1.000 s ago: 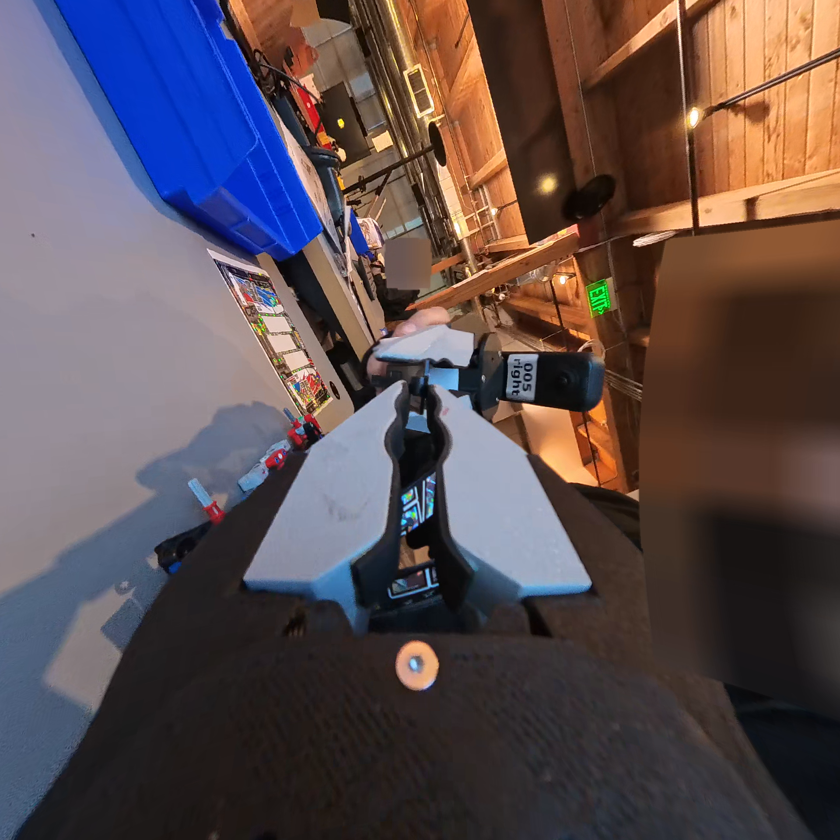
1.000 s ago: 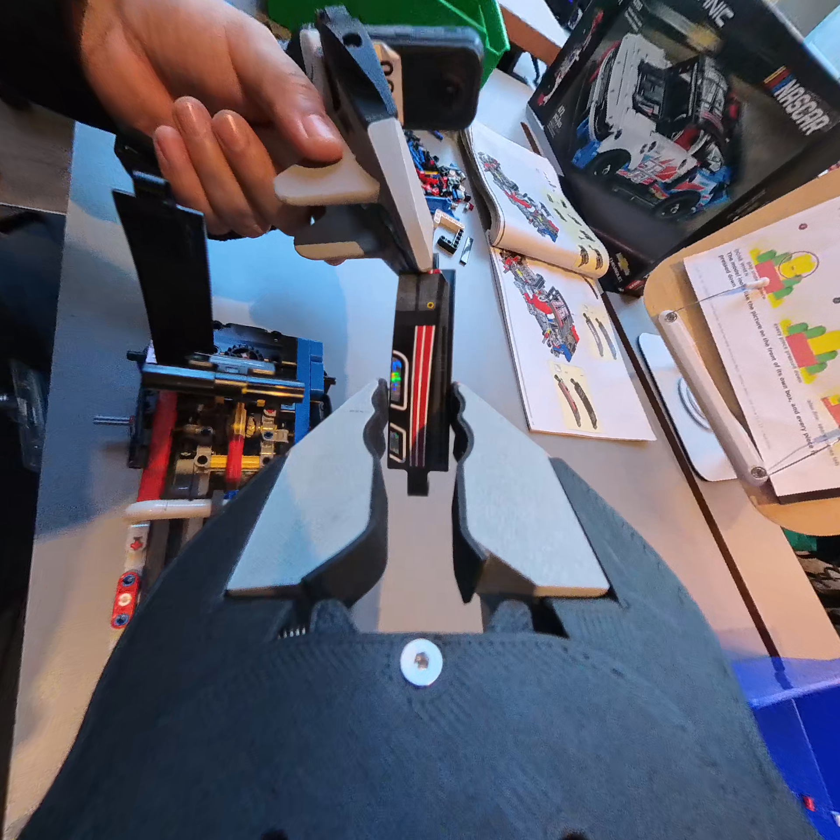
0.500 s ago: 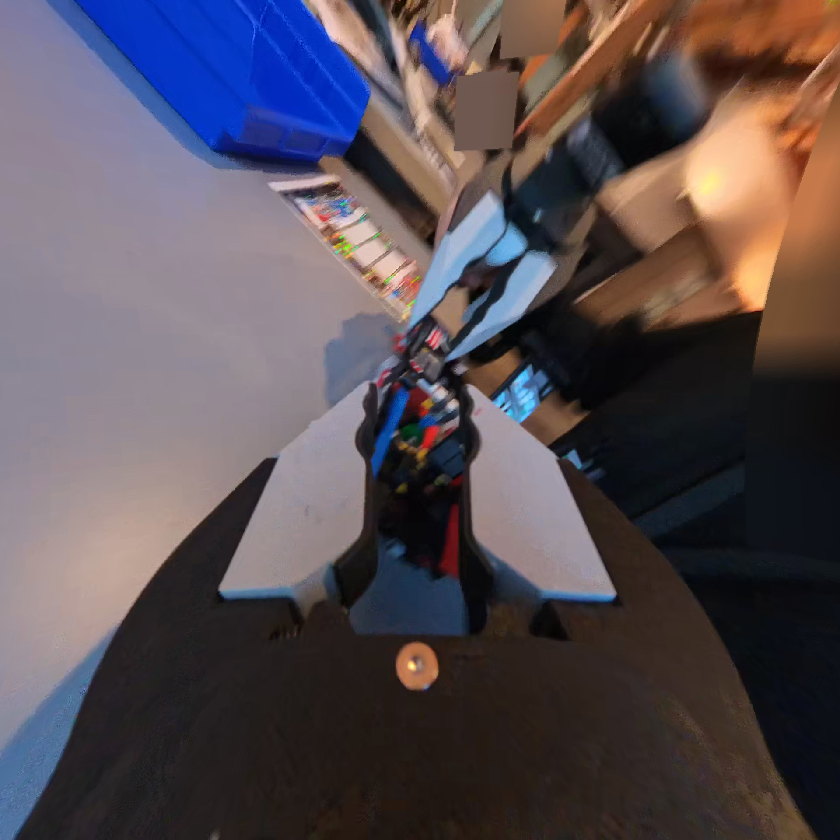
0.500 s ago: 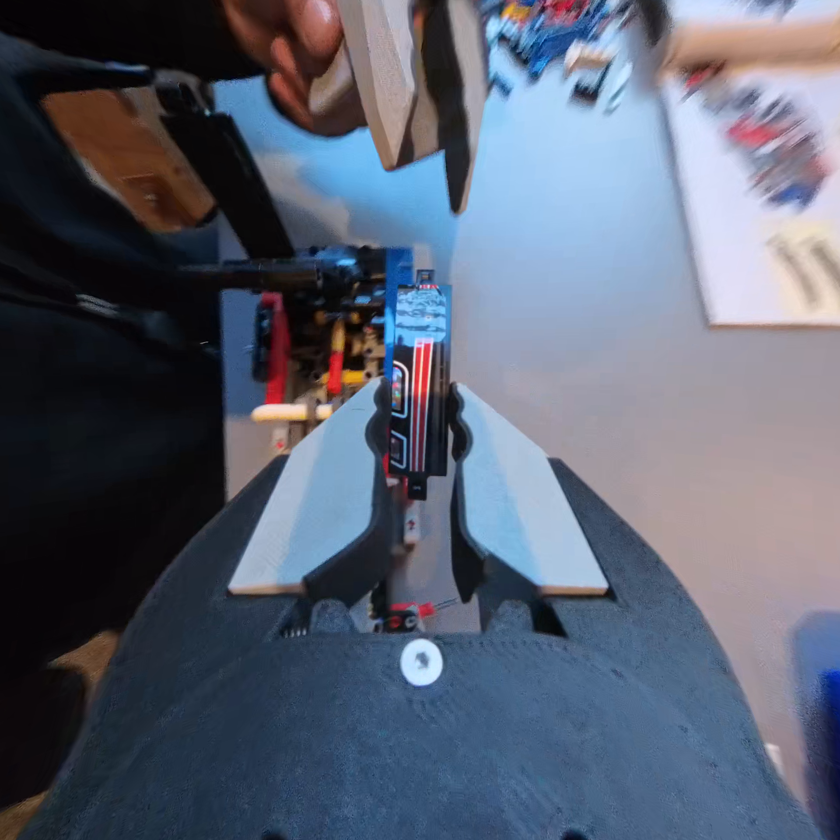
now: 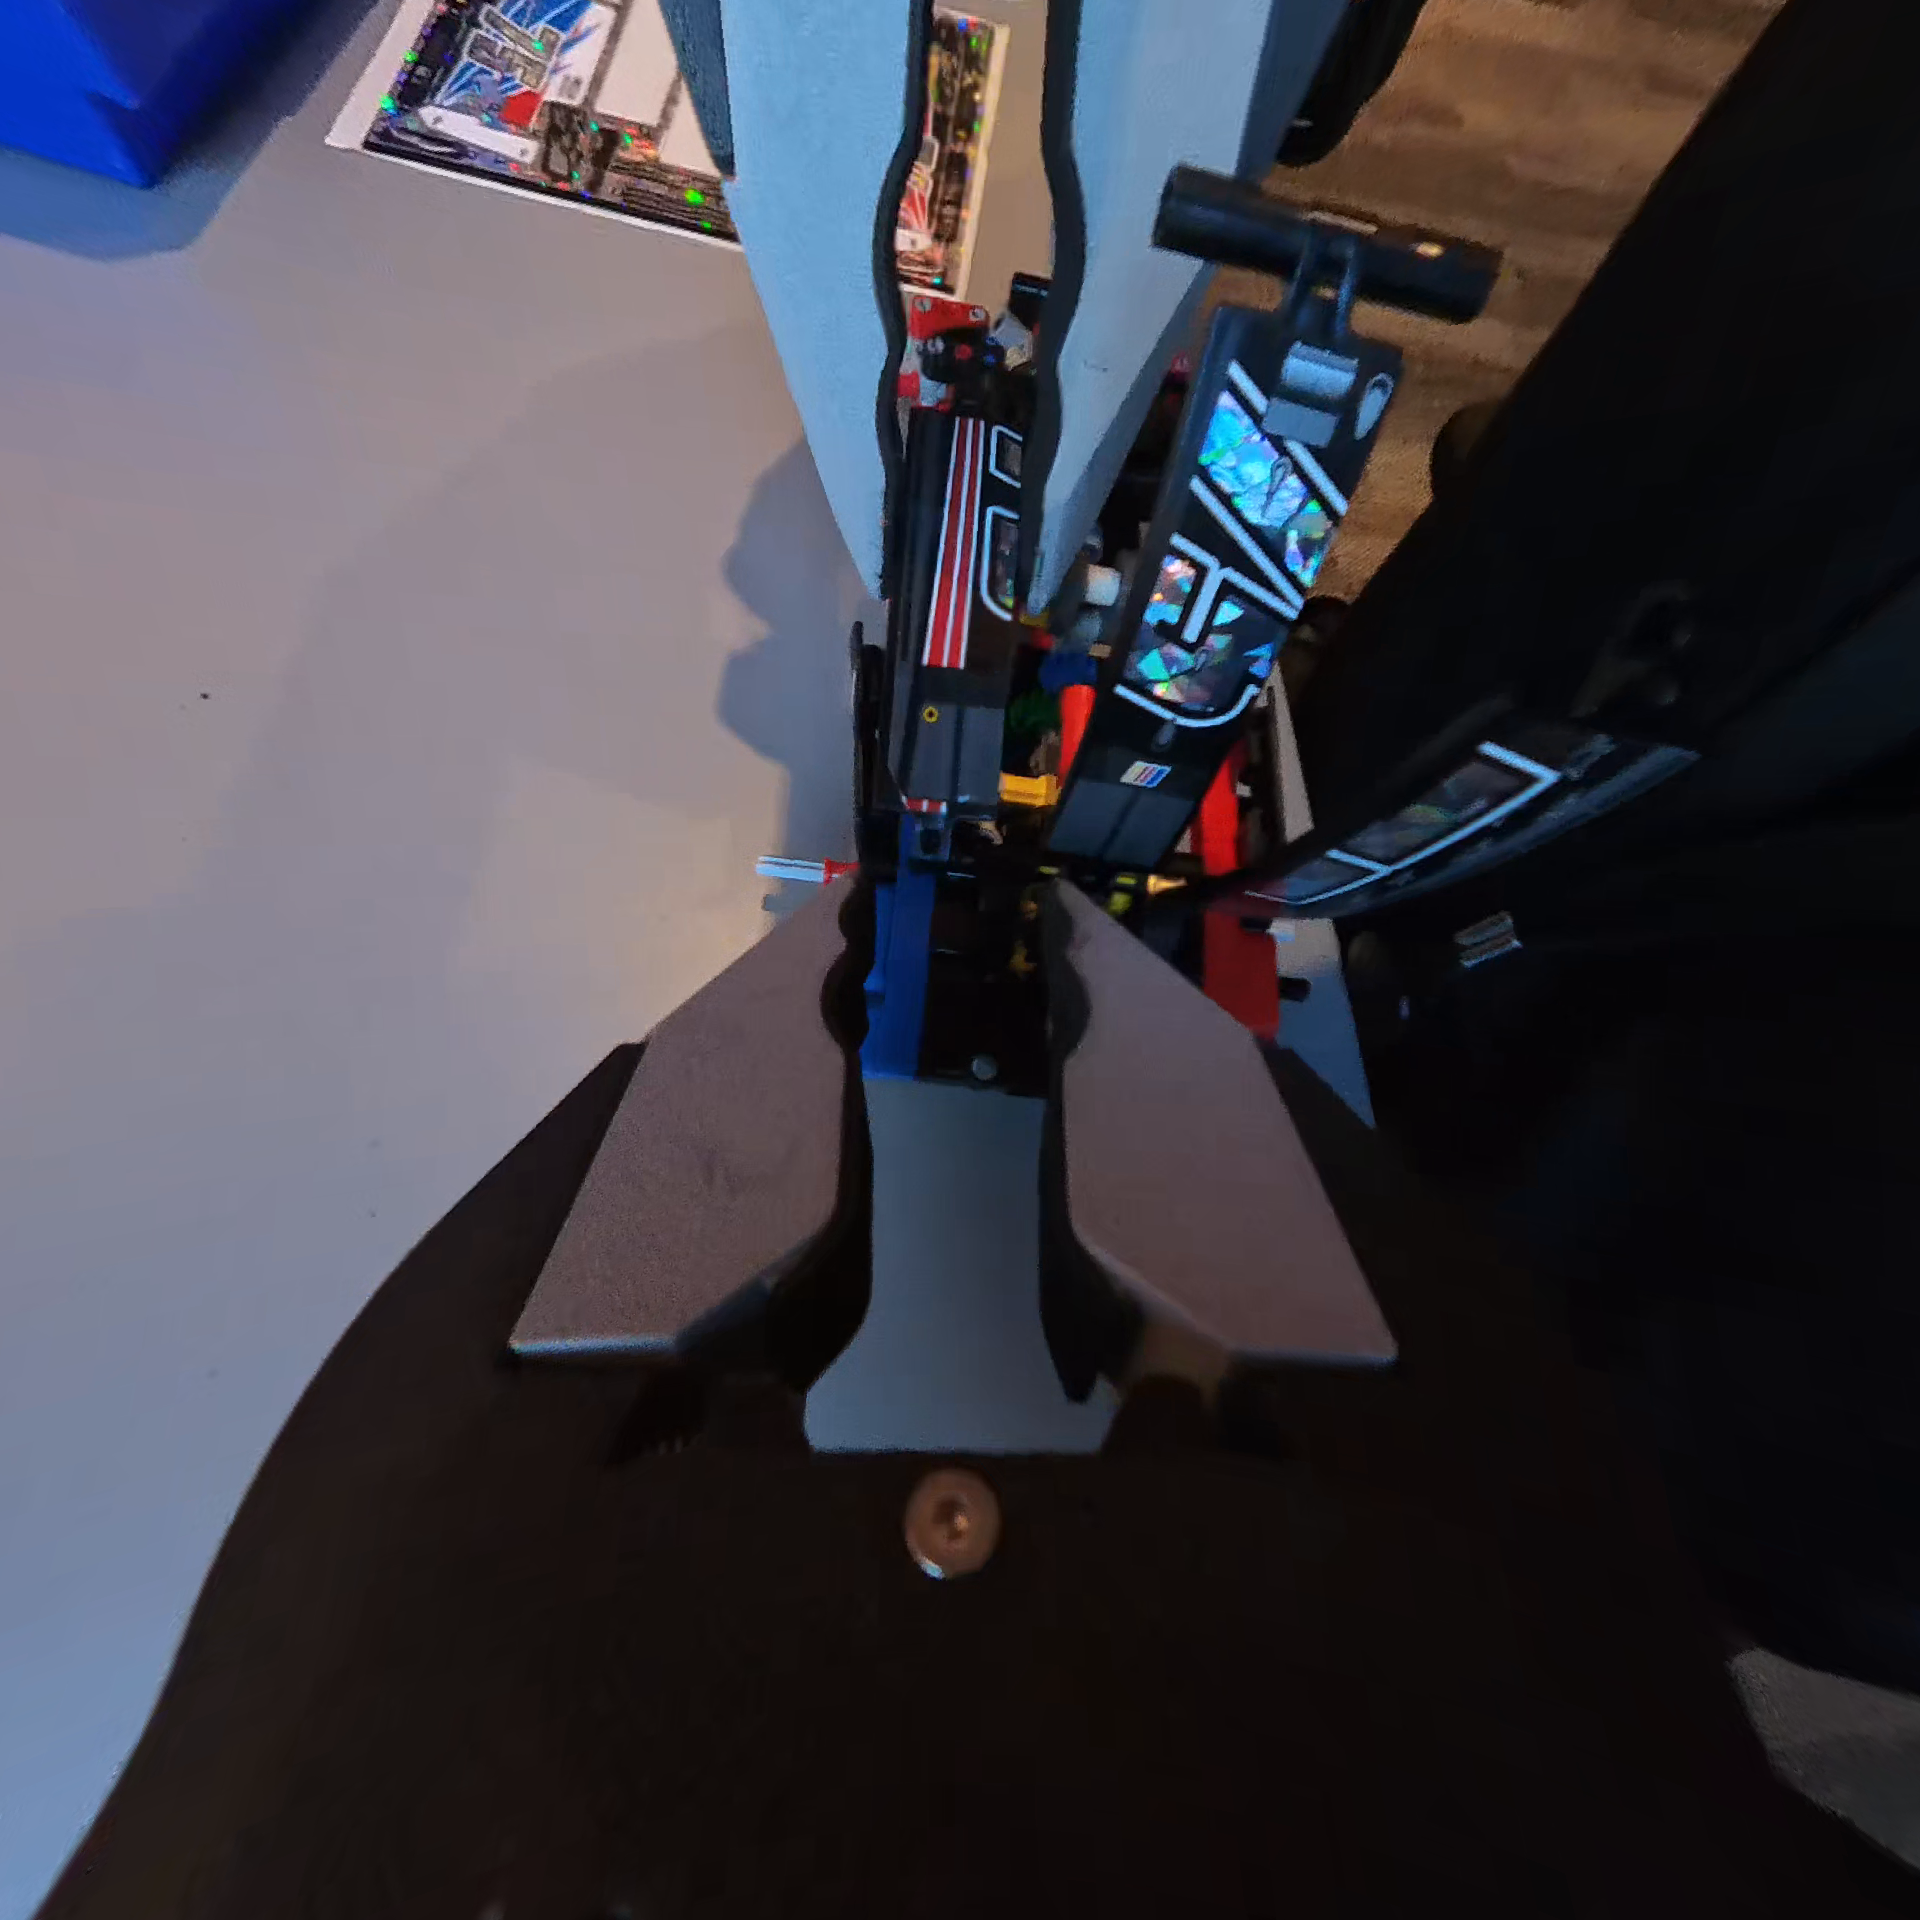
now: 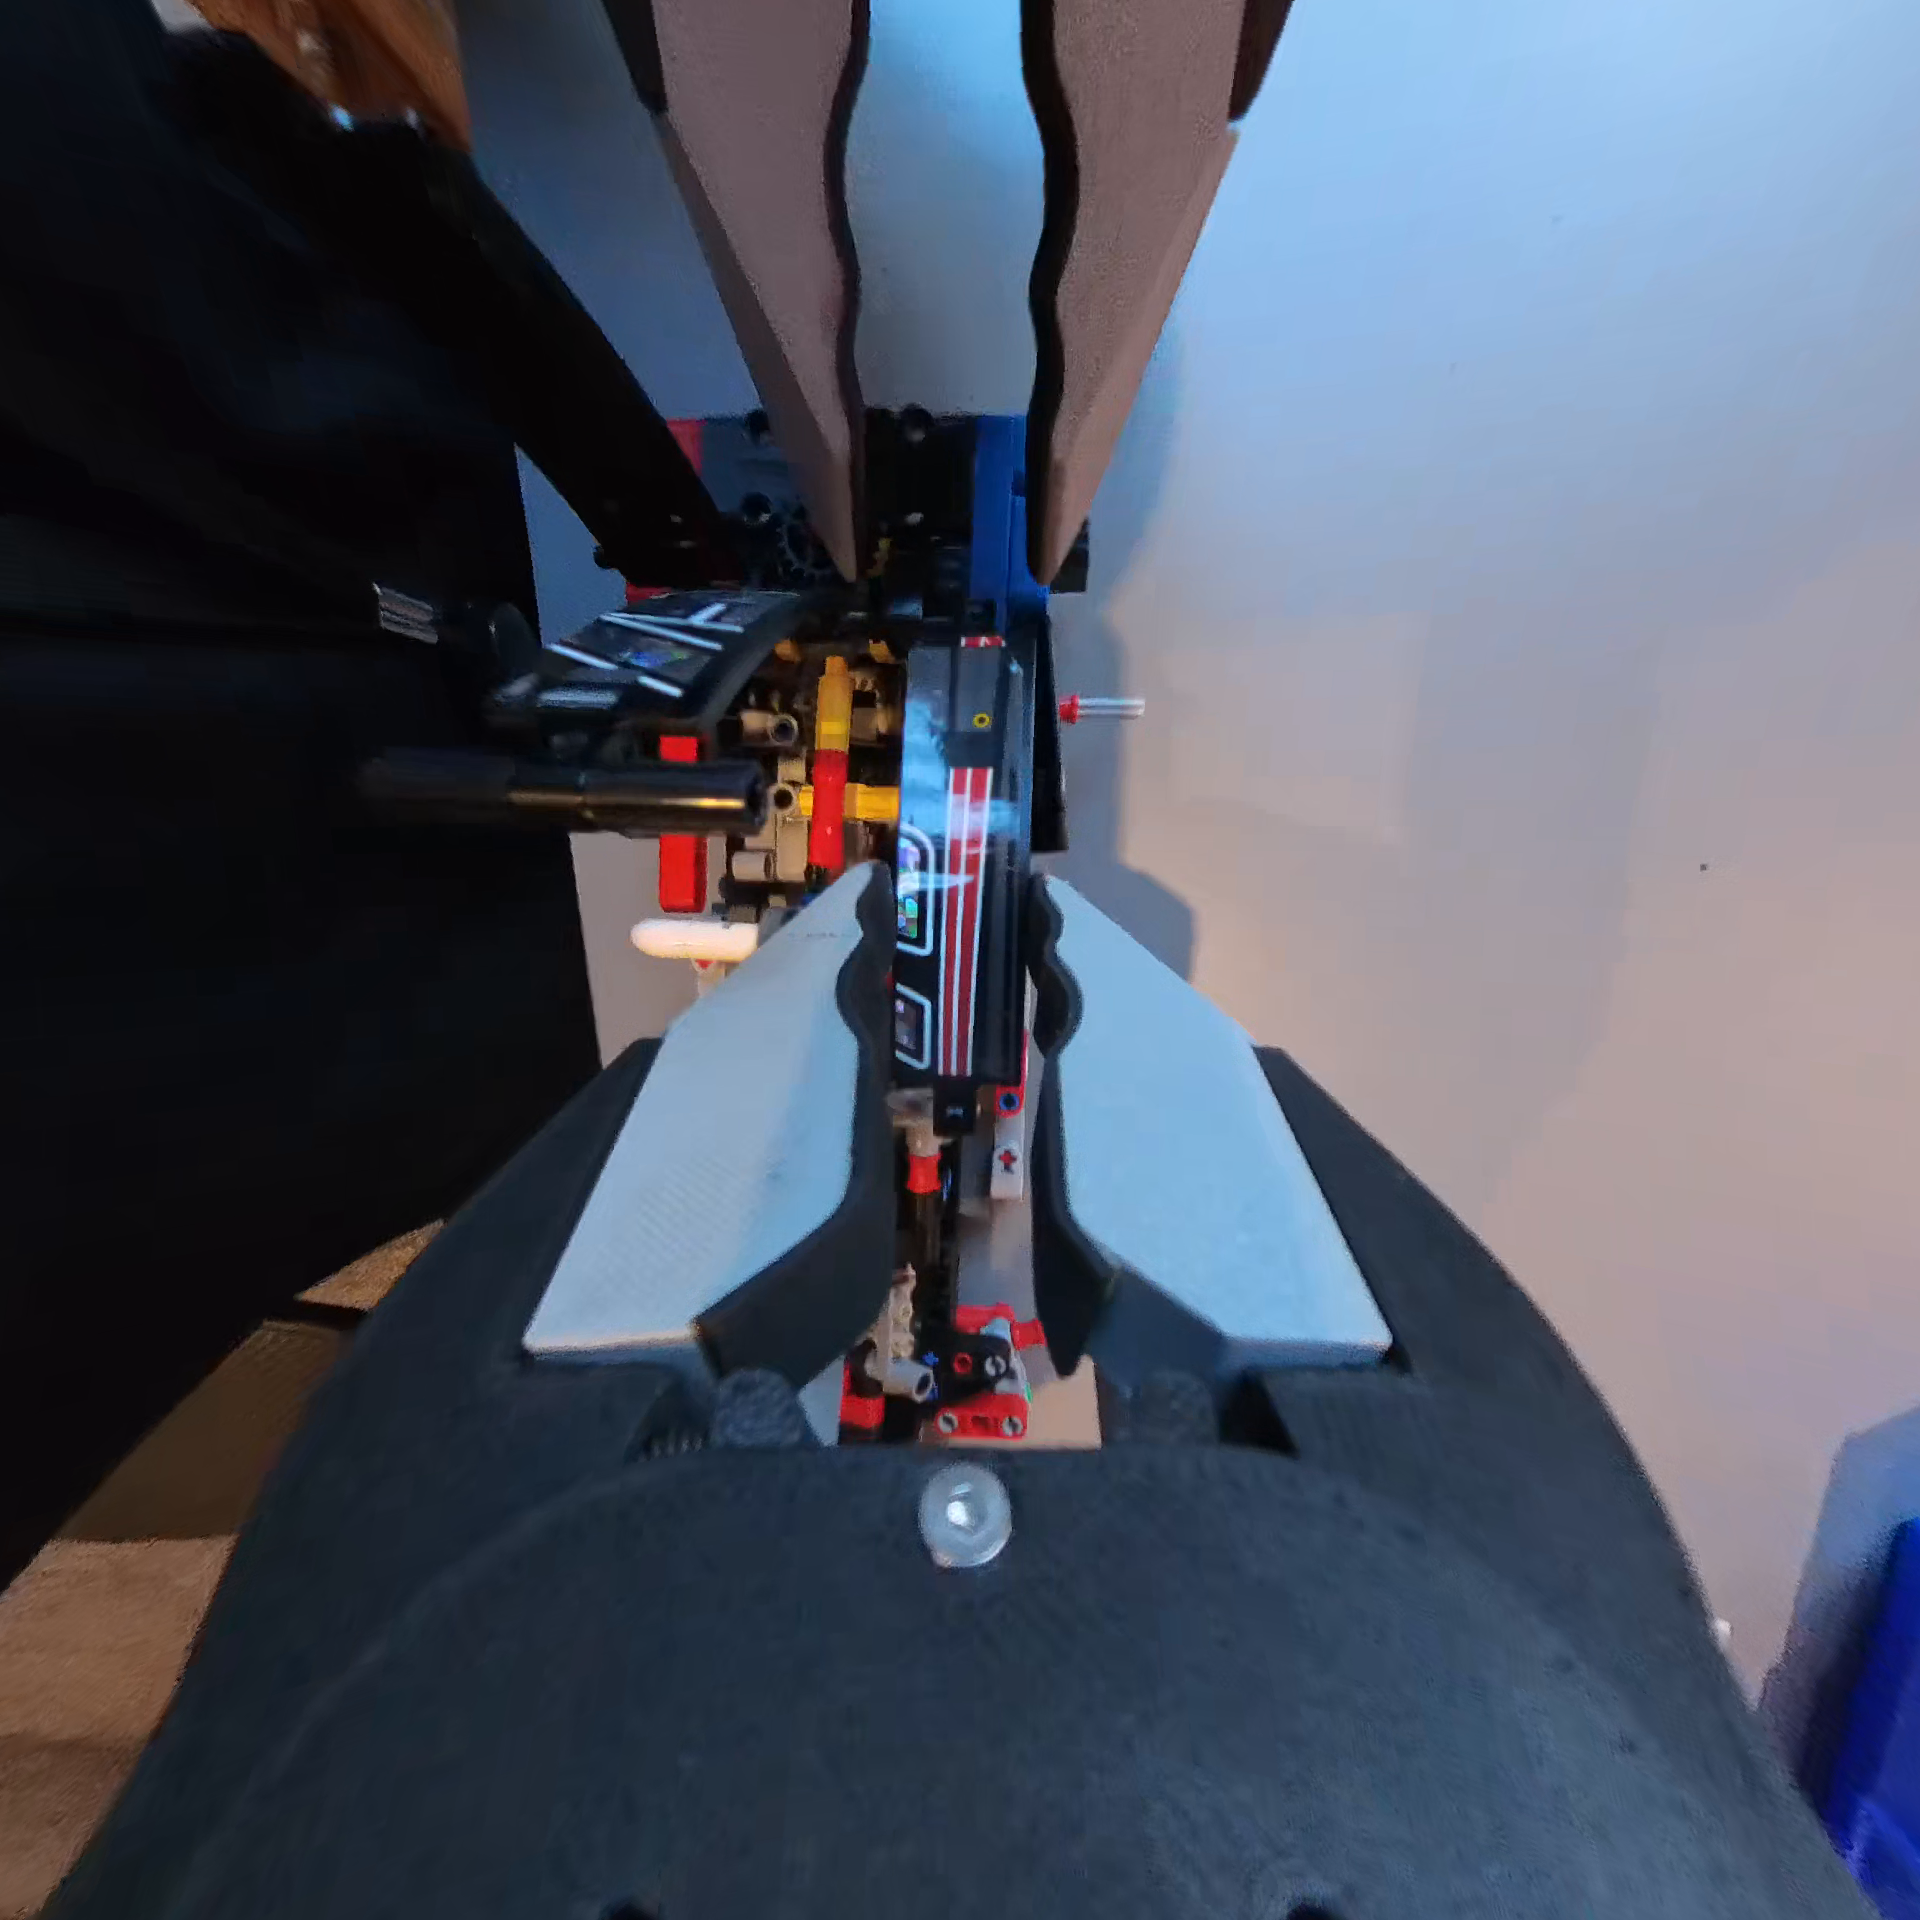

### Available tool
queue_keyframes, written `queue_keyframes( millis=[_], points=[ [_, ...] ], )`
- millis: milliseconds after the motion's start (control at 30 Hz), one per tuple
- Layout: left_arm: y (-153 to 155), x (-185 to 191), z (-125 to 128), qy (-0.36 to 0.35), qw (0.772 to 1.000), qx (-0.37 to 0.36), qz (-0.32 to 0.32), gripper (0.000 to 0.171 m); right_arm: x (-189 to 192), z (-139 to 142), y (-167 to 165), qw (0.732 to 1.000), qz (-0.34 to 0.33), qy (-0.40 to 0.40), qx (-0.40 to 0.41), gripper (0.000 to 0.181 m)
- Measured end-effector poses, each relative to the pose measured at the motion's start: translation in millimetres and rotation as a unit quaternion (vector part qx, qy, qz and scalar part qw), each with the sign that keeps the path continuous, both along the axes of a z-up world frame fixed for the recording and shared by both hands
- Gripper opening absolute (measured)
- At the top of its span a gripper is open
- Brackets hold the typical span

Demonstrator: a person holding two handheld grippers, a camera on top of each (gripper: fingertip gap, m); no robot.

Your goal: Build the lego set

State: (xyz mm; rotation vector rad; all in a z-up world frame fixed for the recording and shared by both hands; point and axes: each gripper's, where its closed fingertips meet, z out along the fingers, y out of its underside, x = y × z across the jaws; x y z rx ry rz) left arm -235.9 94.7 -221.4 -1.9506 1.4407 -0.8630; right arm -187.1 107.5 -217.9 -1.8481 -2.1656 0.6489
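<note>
The part-built lego car (image 6: 831, 790) lies on the grey table, with a blue beam (image 5: 894, 977) at one end. My right gripper (image 6: 961, 894) is shut on a black panel with red and white stripes (image 6: 966, 935) and holds it along the car's side, above the blue beam. The right gripper also shows in the left wrist view (image 5: 961, 592), with the panel (image 5: 956, 582) between its jaws. My left gripper (image 5: 951, 914) faces it from the other end, with its jaws closed on the car's blue and black end. It also shows in the right wrist view (image 6: 945, 561).
A hinged black panel with shiny stickers (image 5: 1226, 582) stands open on the car's far side. A sticker sheet (image 5: 540, 114) and a blue bin (image 5: 94, 73) lie beyond. A person's dark clothing (image 6: 208, 520) is at the table edge.
A second ago both grippers held the striped panel in the air. The left gripper let go and swung down to the car's end. The right gripper brought the panel down to the car.
</note>
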Motion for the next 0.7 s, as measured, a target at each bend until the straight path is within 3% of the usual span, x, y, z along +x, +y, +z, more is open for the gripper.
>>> queue_keyframes(
  millis=[367,700],
  points=[
    [-2.2,6.7,-3.4,0.001,0.999,0.024,-0.047,0.021,2.2,-3.3,-0.2,0.999,0.012,-0.042,-0.017,0.021],
    [-8.6,10.3,-3.8,0.008,0.996,0.035,-0.078,0.021,2.4,-1.8,-6.1,0.995,0.02,-0.035,-0.089,0.022]
  ],
)
